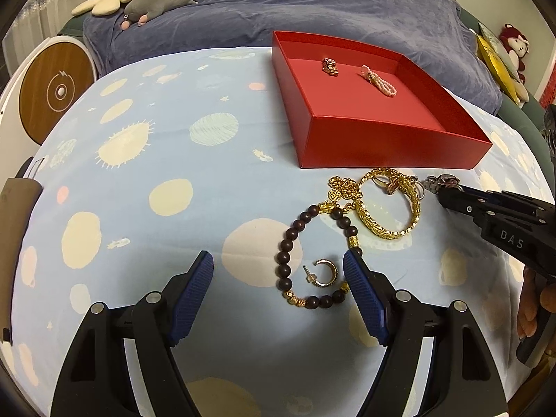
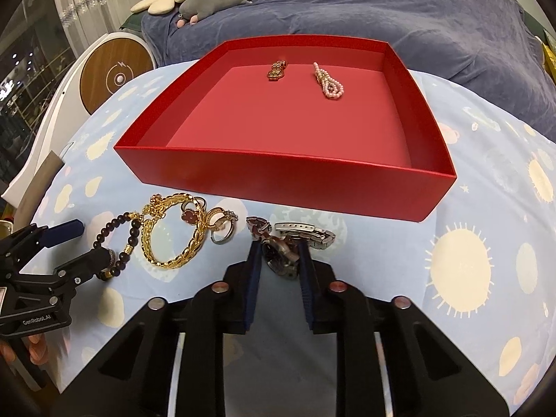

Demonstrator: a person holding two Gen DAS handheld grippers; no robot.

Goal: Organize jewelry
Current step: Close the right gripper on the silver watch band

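Note:
A red box (image 1: 389,139) (image 2: 278,177) holds a small gold piece (image 2: 277,69) and a pink pearl bracelet (image 2: 329,83). In front of it on the blue cloth lie a dark bead bracelet (image 1: 295,239) with a gold hoop earring (image 1: 325,272) inside it, a gold chain bracelet (image 2: 173,232), rings (image 2: 220,224) and a metal watch (image 2: 288,246). My left gripper (image 1: 278,264) is open over the bead bracelet and earring. My right gripper (image 2: 278,253) has its jaws narrowly around the watch, touching it on both sides.
A blue blanket (image 2: 382,10) with plush toys (image 1: 160,1) lies behind the table. A round wooden device (image 1: 52,93) stands at the left. The cloth to the left of the jewelry is bare.

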